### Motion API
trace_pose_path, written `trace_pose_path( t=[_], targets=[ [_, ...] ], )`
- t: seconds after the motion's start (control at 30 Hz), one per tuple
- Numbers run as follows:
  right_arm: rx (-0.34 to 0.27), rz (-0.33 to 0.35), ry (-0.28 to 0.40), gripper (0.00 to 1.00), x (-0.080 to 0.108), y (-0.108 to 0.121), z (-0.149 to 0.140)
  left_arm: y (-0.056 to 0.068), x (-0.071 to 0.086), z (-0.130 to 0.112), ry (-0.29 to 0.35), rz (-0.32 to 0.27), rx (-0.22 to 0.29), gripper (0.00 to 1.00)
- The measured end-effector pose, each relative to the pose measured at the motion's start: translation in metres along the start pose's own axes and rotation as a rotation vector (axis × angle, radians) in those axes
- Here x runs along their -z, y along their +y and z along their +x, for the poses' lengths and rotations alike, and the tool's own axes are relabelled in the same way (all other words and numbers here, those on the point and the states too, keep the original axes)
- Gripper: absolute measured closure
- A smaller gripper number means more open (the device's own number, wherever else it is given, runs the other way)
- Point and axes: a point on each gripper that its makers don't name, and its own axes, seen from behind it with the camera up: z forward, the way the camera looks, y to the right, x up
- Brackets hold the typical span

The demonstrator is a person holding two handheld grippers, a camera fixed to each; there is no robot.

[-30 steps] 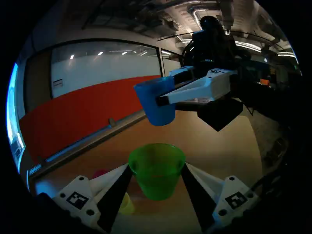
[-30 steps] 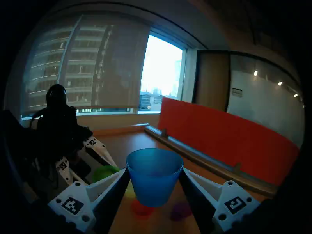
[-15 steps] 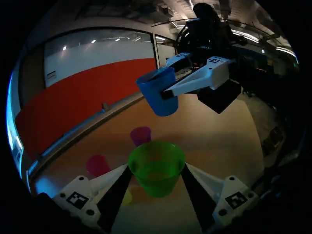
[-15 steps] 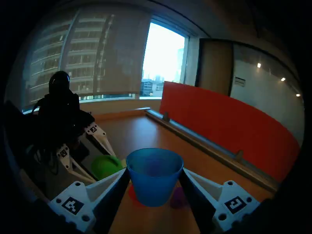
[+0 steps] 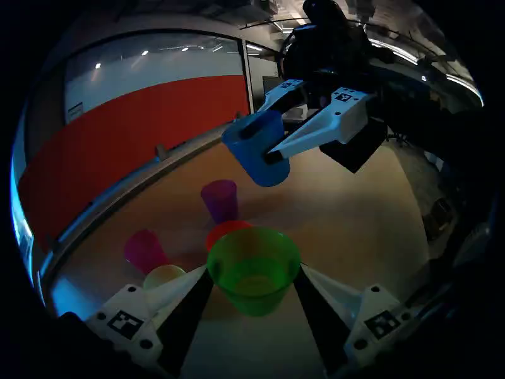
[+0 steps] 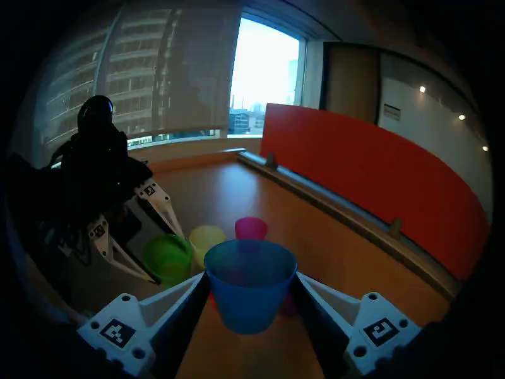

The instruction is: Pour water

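Note:
My left gripper point(image 5: 254, 278) is shut on a translucent green cup point(image 5: 254, 268), held upright above the wooden table point(image 5: 353, 221). Up and beyond it hangs a blue cup point(image 5: 257, 148), tilted with its mouth toward the left, clamped in my right gripper point(image 5: 265, 139). In the right gripper view the right gripper point(image 6: 250, 292) holds the same blue cup point(image 6: 250, 284) between its white fingers, and the left gripper point(image 6: 165, 249) with the green cup point(image 6: 167, 258) shows lower left. I cannot tell whether any water is in either cup.
Below on the table stand a purple cup point(image 5: 219, 199), a red cup point(image 5: 225, 230), a pink cup point(image 5: 144, 249) and a yellow cup point(image 5: 163, 276). An orange-red partition point(image 5: 107, 136) with a rail runs along the table's far edge. A window point(image 6: 265, 79) lies behind.
Both views have tipped downward, bringing the cups on the table into sight. The blue cup has tilted a little more and moved up in the left gripper view. Both grips are unchanged.

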Motion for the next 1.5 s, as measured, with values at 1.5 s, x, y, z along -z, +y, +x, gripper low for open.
trace_pose_path(
  t=[1.5],
  targets=[
    [-0.018,0.002,-0.083,0.11,-0.029,0.008,-0.053,0.002,-0.03,-0.059,-0.07,-0.031,0.042,0.15]
  ],
)
